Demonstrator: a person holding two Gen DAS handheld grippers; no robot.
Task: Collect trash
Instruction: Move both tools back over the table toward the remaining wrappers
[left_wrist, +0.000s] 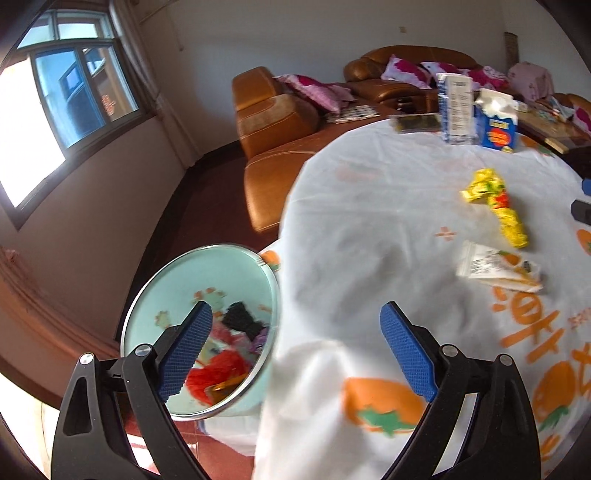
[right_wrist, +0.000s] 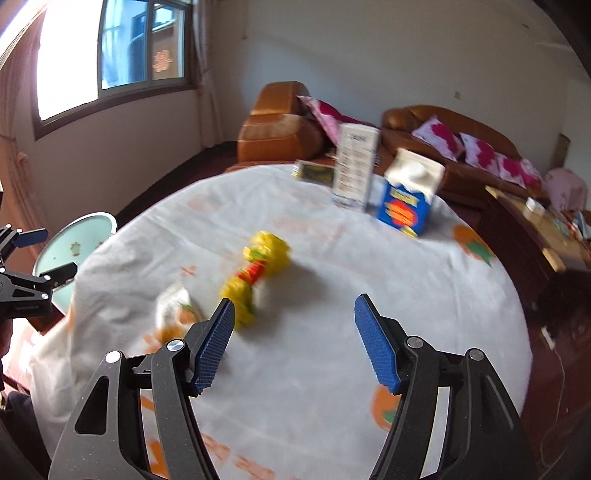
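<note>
A round table (right_wrist: 332, 280) covered by a white cloth with orange prints is seen in both wrist views. The left gripper (left_wrist: 295, 350) is held with its jaws spread wide and nothing between them, above the table's near-left edge. Just beside that edge, lower than the tabletop, a pale green bin (left_wrist: 155, 295) is seen, with red, black and pink trash inside. The right gripper (right_wrist: 293, 343) is held moderately open and empty over the near part of the table. A crumpled yellow wrapper (right_wrist: 258, 269) is laid near the table's middle, just beyond the right gripper's left finger. A flattened white packet (left_wrist: 496, 264) is laid close beside it, toward the near-left edge. At the far edge, a blue tissue box (right_wrist: 406, 203), a tall white carton (right_wrist: 354, 166) and a dark flat packet (right_wrist: 314, 171) are set together.
</note>
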